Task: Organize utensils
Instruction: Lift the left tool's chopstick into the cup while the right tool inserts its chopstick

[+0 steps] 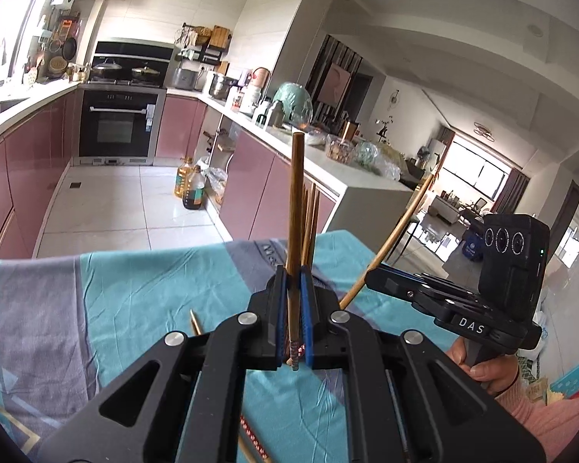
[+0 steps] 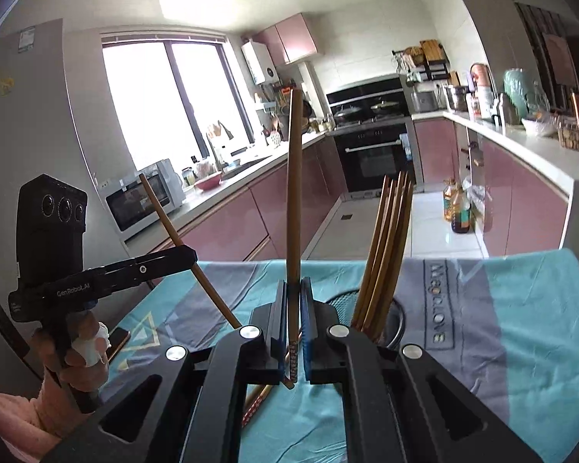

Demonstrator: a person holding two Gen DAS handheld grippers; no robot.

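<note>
My left gripper [image 1: 292,274] is shut on a brown chopstick [image 1: 296,200] that stands nearly upright between its blue pads, its patterned end below. Just behind it rise several chopsticks [image 1: 310,223] in a holder. My right gripper [image 2: 293,285] is shut on another upright chopstick [image 2: 294,193]. To its right a black mesh holder [image 2: 399,310] carries several chopsticks [image 2: 390,239]. Each view shows the other gripper held in a hand, raised above the table, with its chopstick [image 2: 173,227] slanting up. More chopsticks [image 2: 256,401] lie on the cloth under the grippers.
A teal and grey tablecloth [image 1: 135,289] covers the table, whose far edge meets a tiled kitchen floor. A phone [image 2: 117,341] lies on the cloth at the left. Oil bottles [image 1: 191,189] stand on the floor by pink cabinets. Counters run along both sides.
</note>
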